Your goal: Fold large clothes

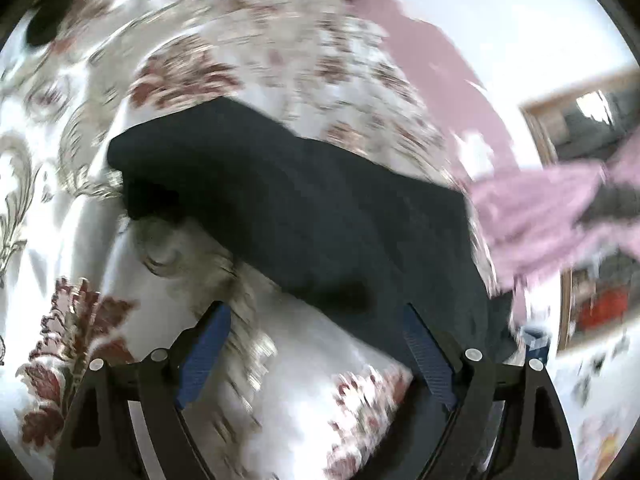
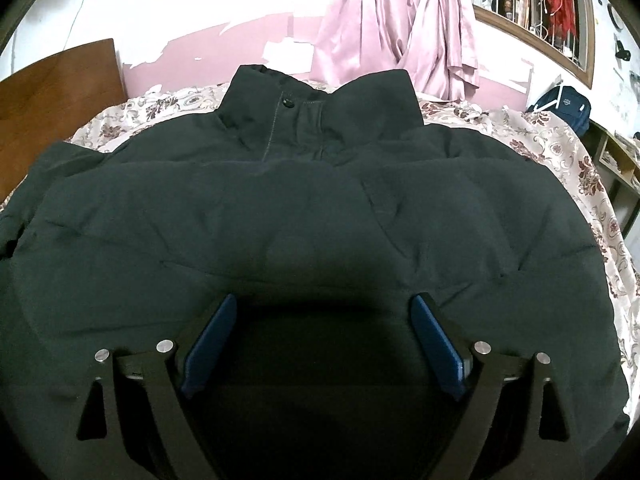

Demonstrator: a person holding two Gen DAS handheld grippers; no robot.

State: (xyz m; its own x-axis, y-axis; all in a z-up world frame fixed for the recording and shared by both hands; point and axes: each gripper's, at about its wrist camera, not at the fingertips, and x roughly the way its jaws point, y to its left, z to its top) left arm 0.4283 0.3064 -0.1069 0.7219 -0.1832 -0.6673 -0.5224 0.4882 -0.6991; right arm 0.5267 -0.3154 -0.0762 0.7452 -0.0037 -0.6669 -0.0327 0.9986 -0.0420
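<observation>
Found dark padded jacket [image 2: 320, 208] spread over floral bedsheet [image 2: 560, 148]; left gripper [image 1: 316, 344] and right gripper [image 2: 322, 336] jaws parted, empty.

The left gripper [image 1: 316, 320] is spreading its blue-padded fingers [image 1: 208, 344] wide apart, gripping nothing, and its view is smearing with blur. The right gripper [image 2: 320, 316] is likewise holding its fingers [image 2: 436, 344] wide apart, nothing between them, pointing level and forward.
</observation>
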